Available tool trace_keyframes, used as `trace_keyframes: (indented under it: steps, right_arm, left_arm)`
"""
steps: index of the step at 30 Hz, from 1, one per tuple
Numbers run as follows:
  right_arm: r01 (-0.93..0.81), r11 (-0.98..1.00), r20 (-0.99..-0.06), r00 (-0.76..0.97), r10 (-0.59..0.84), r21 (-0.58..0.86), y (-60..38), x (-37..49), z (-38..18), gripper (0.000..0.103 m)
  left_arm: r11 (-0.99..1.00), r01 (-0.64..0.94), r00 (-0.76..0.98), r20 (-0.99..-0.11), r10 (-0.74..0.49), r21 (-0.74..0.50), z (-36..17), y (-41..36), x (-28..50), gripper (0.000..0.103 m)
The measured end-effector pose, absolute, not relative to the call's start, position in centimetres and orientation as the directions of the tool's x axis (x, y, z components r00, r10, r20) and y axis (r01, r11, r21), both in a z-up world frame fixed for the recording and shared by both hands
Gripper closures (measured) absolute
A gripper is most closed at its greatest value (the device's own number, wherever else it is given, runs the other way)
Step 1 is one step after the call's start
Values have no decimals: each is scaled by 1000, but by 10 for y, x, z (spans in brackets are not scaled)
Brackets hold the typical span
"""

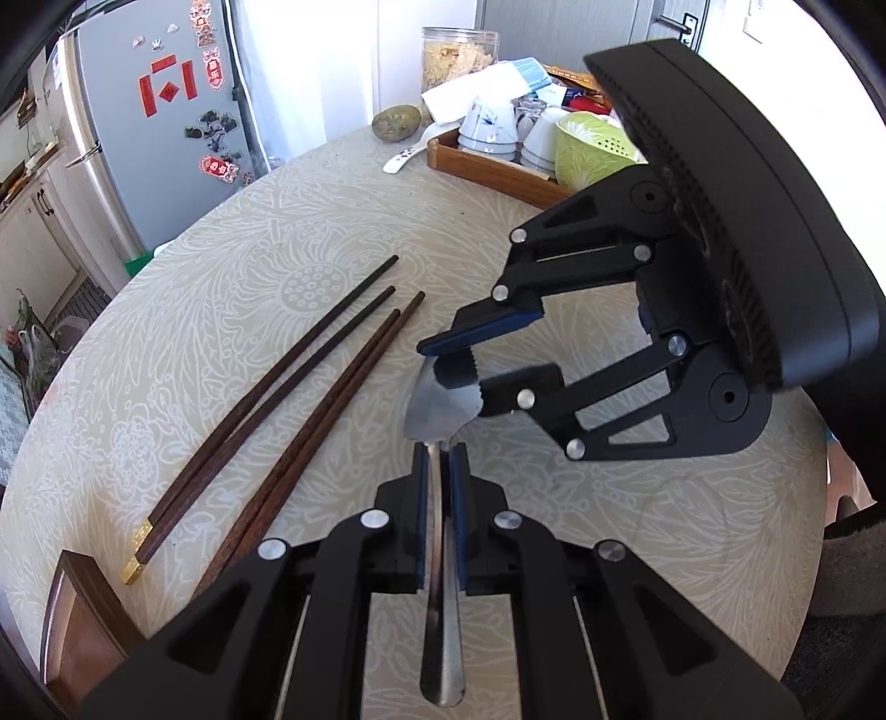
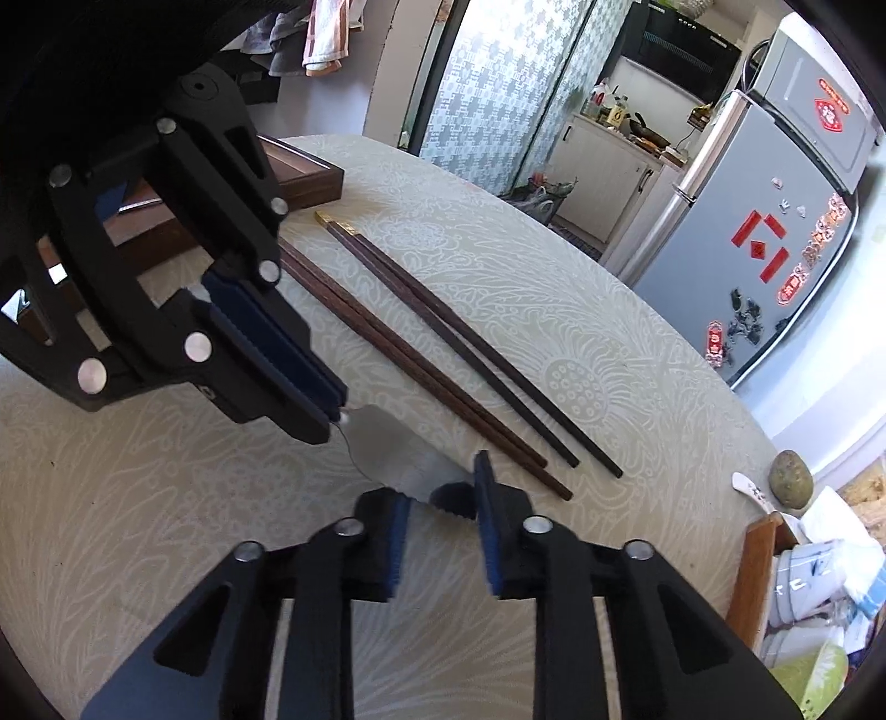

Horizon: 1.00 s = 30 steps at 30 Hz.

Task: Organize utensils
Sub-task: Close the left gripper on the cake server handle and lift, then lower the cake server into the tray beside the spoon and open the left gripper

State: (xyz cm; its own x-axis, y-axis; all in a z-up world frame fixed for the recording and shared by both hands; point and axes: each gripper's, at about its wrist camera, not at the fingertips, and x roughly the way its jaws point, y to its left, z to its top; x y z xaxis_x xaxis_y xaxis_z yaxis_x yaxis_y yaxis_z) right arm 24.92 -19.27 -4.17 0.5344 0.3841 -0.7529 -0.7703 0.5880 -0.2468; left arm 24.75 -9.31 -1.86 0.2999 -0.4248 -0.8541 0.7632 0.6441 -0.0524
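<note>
Your left gripper (image 1: 440,471) pinches the server (image 1: 440,399) by its handle, above the tabletop (image 1: 554,277).
Jaws closed on the neck keep the blade level; your right gripper (image 2: 443,515), jaws open, straddles its serrated tip, likely to take it. Chopsticks (image 1: 288,399) lie beside.

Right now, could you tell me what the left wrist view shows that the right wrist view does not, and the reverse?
Only the left wrist view shows the server's handle clamped in the left claw, and a jar behind the tray.

Only the right wrist view shows a towel hanging, a counter with a wok, and the full brown box.

Both show the server blade with the open right claw at its toothed tip, four chopsticks, the potato, a white spoon and the fridge.
</note>
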Motion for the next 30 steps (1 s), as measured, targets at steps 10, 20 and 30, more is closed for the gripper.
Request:
trace_keyframes:
  steps: [10, 20, 30]
  right_arm:
    - [-750, 536, -707, 615, 350, -388, -187, 233, -46, 93]
    - [-751, 497, -690, 633, 352, -435, -173, 207, -31, 95]
    - [-747, 442, -649, 658, 382, -497, -127, 171, 7, 95]
  left_arm:
    - [651, 758, 318, -842, -435, -50, -13, -89, 244, 96]
    - [653, 757, 352, -829, -435, -20, 4, -77, 222, 96]
    - [695, 718, 435, -793, -427, 20, 41, -30, 180, 96]
